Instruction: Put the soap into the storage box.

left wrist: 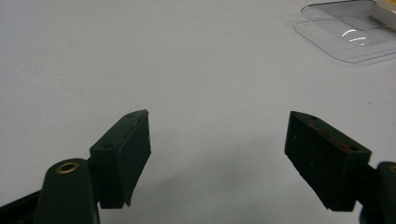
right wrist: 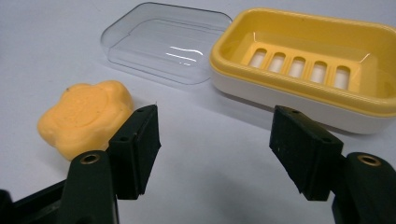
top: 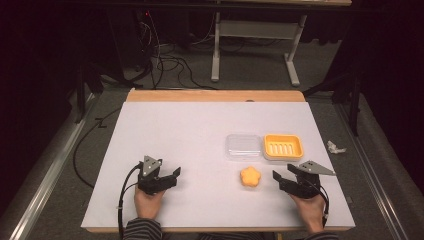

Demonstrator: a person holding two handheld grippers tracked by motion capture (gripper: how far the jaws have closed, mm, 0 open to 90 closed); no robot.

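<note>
Soap (right wrist: 84,122), the orange flower-shaped bar, lies flat on the white table (top: 175,130) just to the left of the right gripper (right wrist: 215,135), close beside its left jaw but not between the two, so the coming grab looks to hinge on a swing leftward. The jaws stand parted with only bare table between them, holding nothing. The bar is roundish, so no long axis dictates the approach. From the high view, the soap (top: 251,177) sits just beside the right gripper (top: 278,179) and well apart from the left gripper (top: 176,175), so the right hand is plainly nearer. The left gripper (left wrist: 217,140) is spread wide over empty table. The right gripper view gives the yellow soap dish (right wrist: 303,60) with its slotted drain (empty, waiting) and the clear lid (right wrist: 159,42) touching it beyond the jaws; the left gripper view catches just a corner of that lid (left wrist: 345,37).
</note>
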